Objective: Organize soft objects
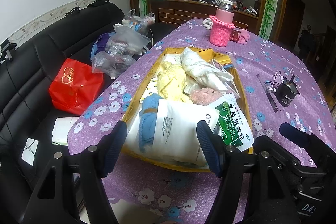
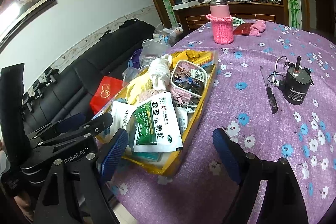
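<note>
The soft cloths [image 1: 184,75] are lying heaped in the yellow box [image 1: 244,96] at mid-frame on the bench [image 1: 273,68], and with both the left claw [image 1: 162,147] and right claw [image 2: 171,152] hanging open and empty, a grab is likely snagging the green sachet [image 1: 233,123] on top.

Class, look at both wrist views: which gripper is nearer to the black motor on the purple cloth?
Right. The right gripper hangs open over the cloth on the motor's side of the yellow tray. The left gripper sits open over the tray's near end, farther away.
</note>
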{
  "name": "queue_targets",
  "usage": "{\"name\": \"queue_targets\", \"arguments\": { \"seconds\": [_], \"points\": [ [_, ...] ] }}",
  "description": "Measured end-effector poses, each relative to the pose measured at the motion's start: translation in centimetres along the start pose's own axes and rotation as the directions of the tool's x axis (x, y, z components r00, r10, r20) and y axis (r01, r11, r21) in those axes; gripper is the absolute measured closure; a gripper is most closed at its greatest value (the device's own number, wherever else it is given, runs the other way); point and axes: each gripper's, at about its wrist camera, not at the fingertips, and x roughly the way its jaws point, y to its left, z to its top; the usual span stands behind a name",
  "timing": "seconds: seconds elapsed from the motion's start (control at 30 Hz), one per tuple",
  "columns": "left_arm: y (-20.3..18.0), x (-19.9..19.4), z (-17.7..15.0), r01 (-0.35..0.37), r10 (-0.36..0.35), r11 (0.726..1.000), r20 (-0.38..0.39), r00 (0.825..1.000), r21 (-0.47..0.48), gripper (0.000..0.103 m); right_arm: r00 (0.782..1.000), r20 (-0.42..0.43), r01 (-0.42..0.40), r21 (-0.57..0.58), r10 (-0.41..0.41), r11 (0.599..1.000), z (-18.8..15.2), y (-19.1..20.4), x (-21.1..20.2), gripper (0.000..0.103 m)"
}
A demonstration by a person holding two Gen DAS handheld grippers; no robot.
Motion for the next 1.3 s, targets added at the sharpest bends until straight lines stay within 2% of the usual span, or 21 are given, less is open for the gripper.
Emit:
{"name": "queue_targets", "arguments": {
  "seconds": [1.3],
  "points": [
    [0.18, 0.12, -0.27, -0.009, 0.009, 1.0, -0.013, 1.0, -0.008, 0.035, 1.0, 0.004, 0.001, 0.006, -0.001, 1.0, -0.23, 0.19, -0.29, 0.019]
  ]
}}
